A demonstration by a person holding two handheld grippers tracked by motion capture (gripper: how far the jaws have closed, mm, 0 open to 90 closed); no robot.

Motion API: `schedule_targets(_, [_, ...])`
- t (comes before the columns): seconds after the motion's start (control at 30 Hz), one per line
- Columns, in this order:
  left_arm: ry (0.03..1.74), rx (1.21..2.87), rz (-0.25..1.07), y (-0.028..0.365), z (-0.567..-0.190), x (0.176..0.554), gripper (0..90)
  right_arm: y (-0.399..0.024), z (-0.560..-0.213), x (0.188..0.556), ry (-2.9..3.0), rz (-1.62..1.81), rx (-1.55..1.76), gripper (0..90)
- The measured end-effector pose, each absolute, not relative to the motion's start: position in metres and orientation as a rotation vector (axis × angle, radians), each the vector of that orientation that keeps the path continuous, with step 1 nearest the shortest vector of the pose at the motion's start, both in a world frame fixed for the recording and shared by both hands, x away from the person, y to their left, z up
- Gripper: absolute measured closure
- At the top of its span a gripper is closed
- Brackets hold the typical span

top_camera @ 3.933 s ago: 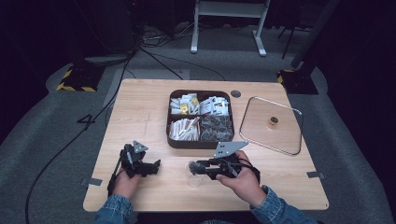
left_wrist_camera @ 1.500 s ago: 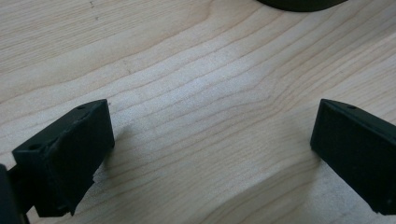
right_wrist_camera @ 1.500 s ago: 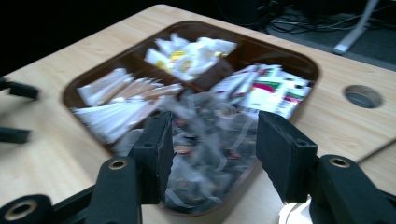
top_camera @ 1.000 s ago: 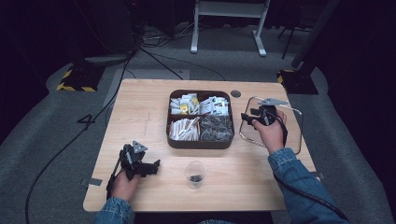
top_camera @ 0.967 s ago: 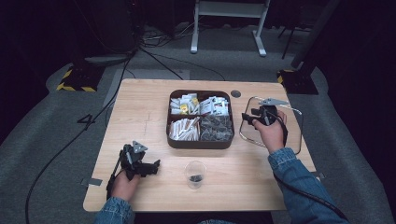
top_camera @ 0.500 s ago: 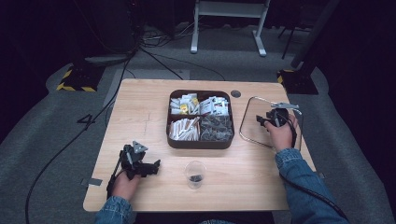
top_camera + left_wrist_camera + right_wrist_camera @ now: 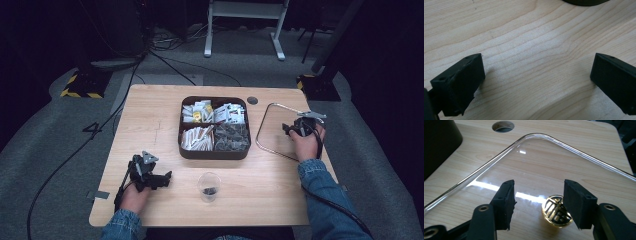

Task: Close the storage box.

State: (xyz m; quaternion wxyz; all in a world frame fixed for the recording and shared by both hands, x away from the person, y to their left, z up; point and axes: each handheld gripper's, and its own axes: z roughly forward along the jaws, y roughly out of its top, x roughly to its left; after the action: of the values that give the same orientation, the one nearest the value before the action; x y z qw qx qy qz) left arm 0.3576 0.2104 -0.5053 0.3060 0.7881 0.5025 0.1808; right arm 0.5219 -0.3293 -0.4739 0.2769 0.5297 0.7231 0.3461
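A clear glass lid [image 7: 276,136] with a metal rim lies flat on the right of the wooden table. In the right gripper view the lid [image 7: 544,162] carries a gold knob [image 7: 554,213]. My right gripper [image 7: 291,129] hovers low over the lid. Its jaws [image 7: 539,187] have just been opening and stand apart, the knob low between them beside the right one, neither pad pressing on it. My left gripper [image 7: 164,179] rests at the front left, wide open [image 7: 537,62] over bare wood with nothing between its jaws.
A dark four-compartment box [image 7: 214,154] of packets and small items sits mid-table, left of the lid. A clear plastic cup [image 7: 209,186] with something dark inside stands near the front edge. A round hole [image 7: 252,100] marks the table behind the box.
My right hand has moved right from beside the box to the middle of the lid and come lower. The left hand has stayed put.
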Motion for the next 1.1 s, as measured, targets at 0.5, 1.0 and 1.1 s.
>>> schedule_targets(0.5, [1.332, 2.086, 0.476, 0.21, -0.505, 0.357, 0.0, -0.347, -0.49, 0.523, 1.926, 0.889, 1.514, 42.9])
schedule_targets(1.0, [1.329, 2.086, 0.478, 0.21, -0.505, 0.358, 0.0, -0.35, -0.494, 0.525, 1.975, 0.895, 1.483, 58.6])
schedule_targets(1.1, [1.329, 2.086, 0.478, 0.21, -0.505, 0.358, 0.0, -0.352, -0.493, 0.525, 1.978, 0.902, 1.493, 58.6])
